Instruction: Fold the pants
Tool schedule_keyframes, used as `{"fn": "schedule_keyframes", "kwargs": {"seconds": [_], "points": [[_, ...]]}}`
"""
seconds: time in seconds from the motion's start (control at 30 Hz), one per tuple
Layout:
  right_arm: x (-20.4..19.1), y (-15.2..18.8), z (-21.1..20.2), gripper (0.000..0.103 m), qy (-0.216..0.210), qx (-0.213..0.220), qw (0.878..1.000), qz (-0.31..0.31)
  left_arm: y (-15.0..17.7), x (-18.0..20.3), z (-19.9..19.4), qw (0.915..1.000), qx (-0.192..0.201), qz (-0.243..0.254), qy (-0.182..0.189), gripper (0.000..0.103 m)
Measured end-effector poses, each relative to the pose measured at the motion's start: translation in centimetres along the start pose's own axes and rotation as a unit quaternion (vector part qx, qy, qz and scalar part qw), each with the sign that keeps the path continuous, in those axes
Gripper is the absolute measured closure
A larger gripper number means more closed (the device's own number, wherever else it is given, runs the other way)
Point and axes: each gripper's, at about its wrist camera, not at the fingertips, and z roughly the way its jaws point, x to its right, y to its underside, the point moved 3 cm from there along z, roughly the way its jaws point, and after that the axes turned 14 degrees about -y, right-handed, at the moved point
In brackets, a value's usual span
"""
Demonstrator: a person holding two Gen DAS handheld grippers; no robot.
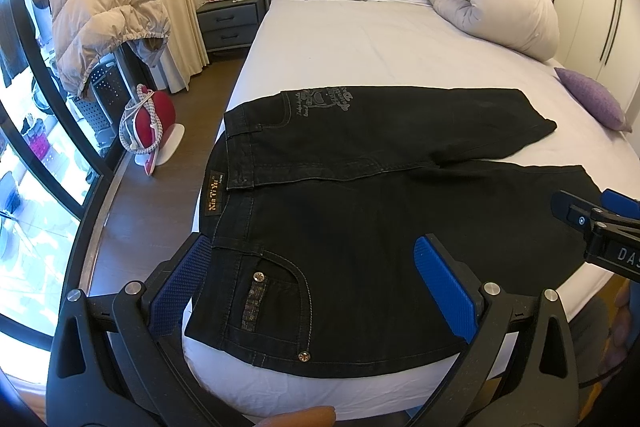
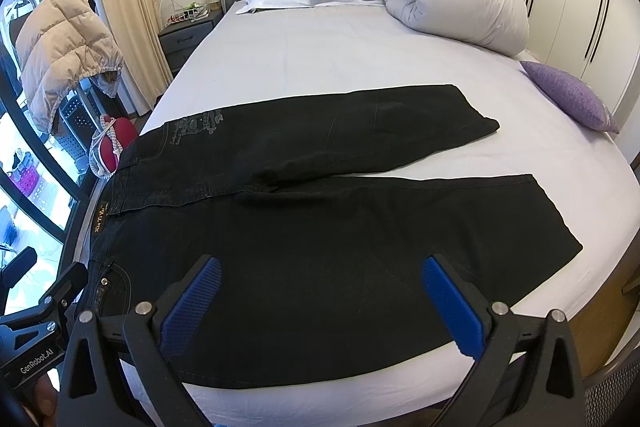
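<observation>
Black pants (image 2: 320,227) spread flat on bed (image 2: 320,59), legs apart, unfolded

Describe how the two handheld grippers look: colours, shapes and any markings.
Both are alike. The left gripper and right gripper each have two black plastic arms of triangular, open-framed build with round silver bolts, ending in bright blue finger pads with a fine ribbed or dotted texture. White lettering "GenRobot.AI" marks the left gripper's body in the right wrist view. No cables or sleeves show.
</observation>
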Motion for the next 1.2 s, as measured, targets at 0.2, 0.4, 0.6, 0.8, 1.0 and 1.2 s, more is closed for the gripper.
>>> {"fn": "schedule_keyframes", "kwargs": {"seconds": [0.2,0.4,0.6,0.8,1.0,1.2], "points": [[0.0,0.3,0.2,0.0,-0.001,-0.002,1.0,0.001,0.1,0.0,0.0,1.0,0.002,0.002,-0.005,0.0],[0.3,0.2,0.6,0.0,-0.002,-0.01,1.0,0.004,0.0,0.0,0.5,0.9998,0.005,0.011,-0.013,0.0],[1.1,-0.4,1.4,0.0,-0.011,-0.018,1.0,0.009,-1.2,-1.0,2.8,1.0,-0.006,0.002,0.004,0.0],[2.6,-2.4,2.2,0.0,-0.02,0.008,1.0,0.014,-2.9,-2.4,6.5,0.9964,-0.019,-0.031,0.077,0.0],[5.0,-5.6,3.9,0.0,-0.049,0.046,0.997,0.025,-3.8,-2.5,9.5,0.9988,-0.017,-0.024,0.039,0.0],[5.7,-8.5,6.6,0.002,-0.067,0.042,0.996,-0.029,-9.8,-4.6,16.3,0.9966,-0.064,-0.042,0.031,0.0]]}}
